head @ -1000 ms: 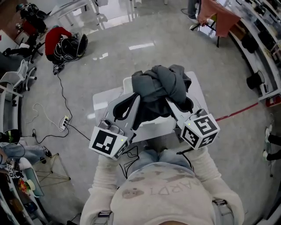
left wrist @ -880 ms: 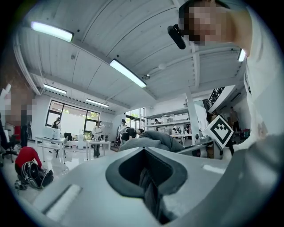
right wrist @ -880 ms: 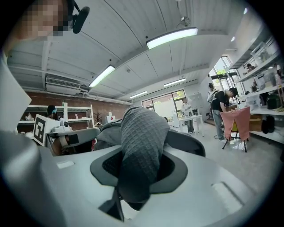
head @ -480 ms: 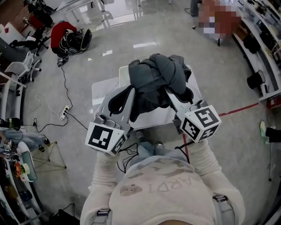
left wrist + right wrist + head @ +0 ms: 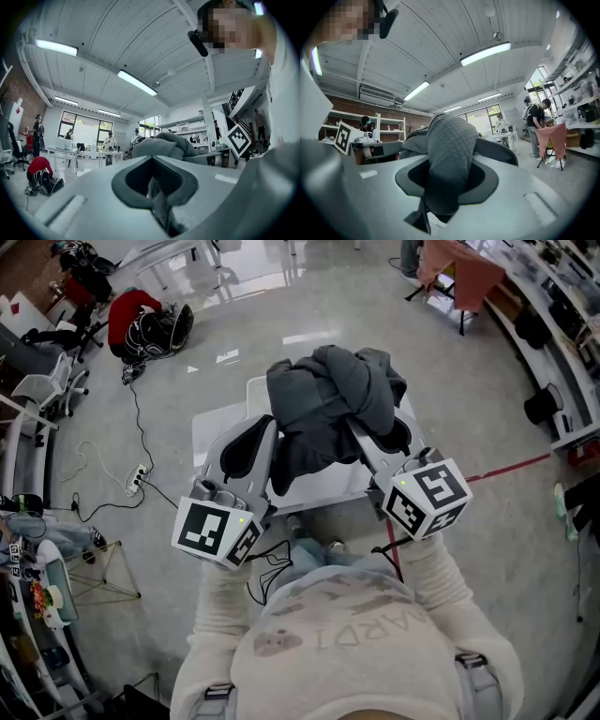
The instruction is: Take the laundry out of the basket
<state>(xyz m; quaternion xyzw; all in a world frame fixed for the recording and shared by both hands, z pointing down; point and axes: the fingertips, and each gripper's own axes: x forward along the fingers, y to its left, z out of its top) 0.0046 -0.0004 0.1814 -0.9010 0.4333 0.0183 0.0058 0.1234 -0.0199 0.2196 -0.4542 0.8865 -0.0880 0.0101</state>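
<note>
Grey garment (image 5: 330,395) clamped by left gripper (image 5: 266,441), right gripper (image 5: 362,435), seemingly aloft.

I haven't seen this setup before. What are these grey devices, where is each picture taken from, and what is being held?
There is no robot here. A person holds a hand-operated clamp in each hand. The head view comes from a camera on the person's head, looking down. The two gripper views come from cameras riding on each clamp, looking along its jaws. The left gripper and right gripper are both shut on a bundled grey garment, held above a white basket. Each gripper view shows cloth pinched between the jaws.
</note>
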